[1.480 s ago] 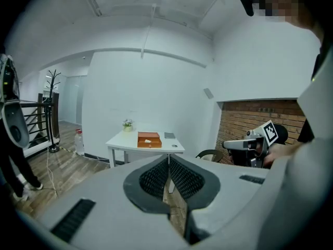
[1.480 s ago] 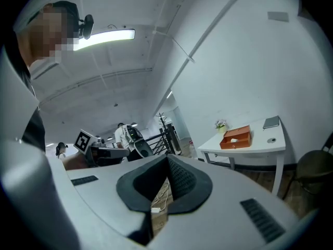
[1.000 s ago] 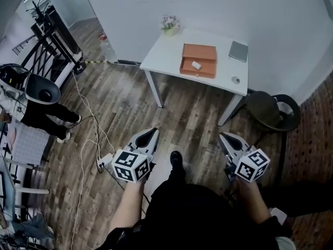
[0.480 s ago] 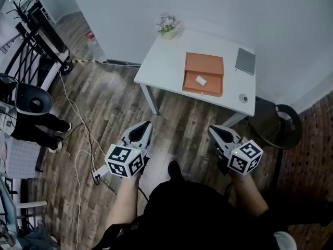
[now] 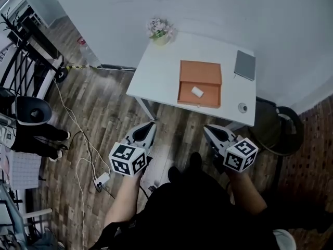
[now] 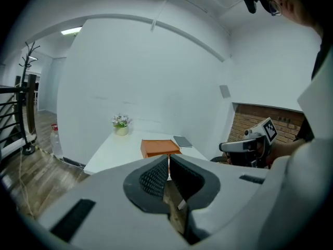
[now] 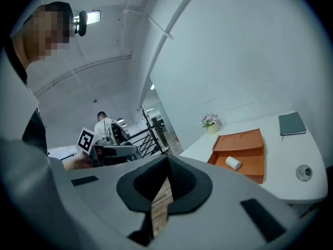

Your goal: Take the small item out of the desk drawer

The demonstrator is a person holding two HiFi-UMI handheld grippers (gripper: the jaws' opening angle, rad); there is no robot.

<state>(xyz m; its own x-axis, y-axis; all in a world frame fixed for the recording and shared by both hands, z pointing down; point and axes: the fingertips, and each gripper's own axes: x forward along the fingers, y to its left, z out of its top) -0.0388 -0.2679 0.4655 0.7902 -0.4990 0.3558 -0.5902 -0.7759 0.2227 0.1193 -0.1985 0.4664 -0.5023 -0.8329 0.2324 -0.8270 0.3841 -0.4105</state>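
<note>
Since you stand well back from the desk, with the open drawer by its front edge, your left tongs and right tongs are shut and hold nothing. The item lies in the drawer.

Walls: a plain white wall fills the top of the head view; a brick section shows at mid-right of the left gripper view.
Floor: grey-brown wood planks, with a white cable trailing to a power strip at lower left.
Furniture: a white desk stands against the wall, upper centre; a dark chair is just right of it; a black metal railing is at upper left; a coat stand is at far left.
Light: a lit ceiling strip lamp, upper left.
</note>
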